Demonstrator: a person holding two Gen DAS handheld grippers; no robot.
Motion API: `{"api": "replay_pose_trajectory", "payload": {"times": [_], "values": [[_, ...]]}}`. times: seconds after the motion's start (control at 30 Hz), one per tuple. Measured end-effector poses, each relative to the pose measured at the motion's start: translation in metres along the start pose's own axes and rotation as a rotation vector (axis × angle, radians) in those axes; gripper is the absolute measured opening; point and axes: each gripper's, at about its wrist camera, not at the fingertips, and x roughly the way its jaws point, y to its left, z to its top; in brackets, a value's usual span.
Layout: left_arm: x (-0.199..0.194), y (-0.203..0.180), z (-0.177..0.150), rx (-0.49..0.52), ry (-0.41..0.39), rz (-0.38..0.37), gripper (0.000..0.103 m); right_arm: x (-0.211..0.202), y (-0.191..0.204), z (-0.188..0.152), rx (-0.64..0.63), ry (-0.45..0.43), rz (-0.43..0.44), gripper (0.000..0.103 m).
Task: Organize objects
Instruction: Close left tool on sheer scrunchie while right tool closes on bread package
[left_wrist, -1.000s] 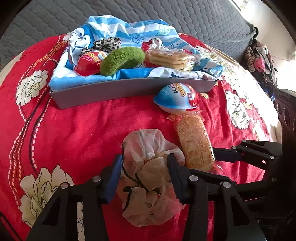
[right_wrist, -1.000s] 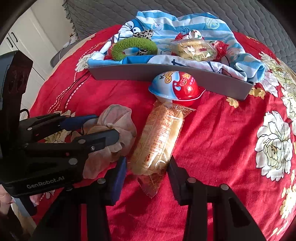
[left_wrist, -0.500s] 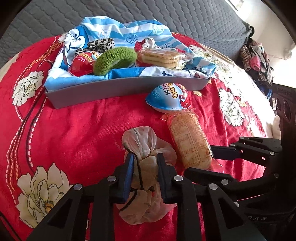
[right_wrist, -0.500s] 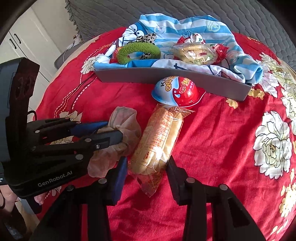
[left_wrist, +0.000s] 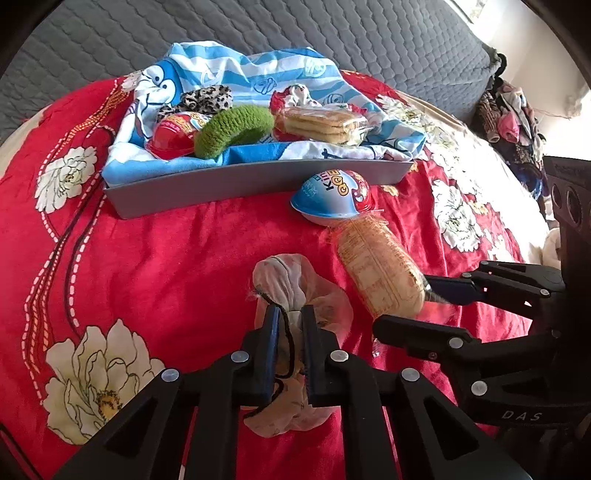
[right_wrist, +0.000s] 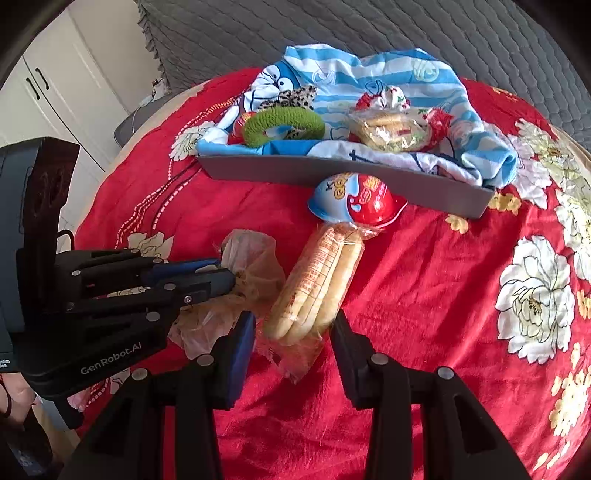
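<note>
A sheer beige scrunchie (left_wrist: 288, 280) (right_wrist: 255, 254) lies on the red flowered cover, and my left gripper (left_wrist: 290, 312) (right_wrist: 225, 273) is shut on its bunched middle. Just right of it lies a long biscuit packet (left_wrist: 373, 266) (right_wrist: 325, 273). My right gripper (right_wrist: 293, 325) (left_wrist: 402, 306) is shut on the packet's near end, a finger on each side. A blue-and-red egg-shaped sweet (left_wrist: 332, 195) (right_wrist: 358, 199) rests at the packet's far end, against the grey tray (left_wrist: 240, 181) (right_wrist: 332, 173).
The tray holds a blue striped cloth (left_wrist: 258, 70), a green scrunchie (left_wrist: 232, 129), a red egg (left_wrist: 173, 133), a leopard scrunchie (left_wrist: 203, 98) and a biscuit pack (left_wrist: 317, 123). Grey quilting (left_wrist: 332, 29) lies behind. White cupboards (right_wrist: 55, 96) stand far left.
My left gripper's jaws have closed in from wide apart and now pinch the beige scrunchie, squeezing it narrow. The right gripper and the biscuit packet have stayed about where they were.
</note>
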Motion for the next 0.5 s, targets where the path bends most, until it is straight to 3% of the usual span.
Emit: {"api": "replay_pose_trajectory", "payload": {"times": [0.5], "values": [[-0.010,-0.012,-0.005,0.027,-0.020,0.040,0.008,-0.004,0.000,0.001,0.009,-0.021,-0.004,0.039]]}}
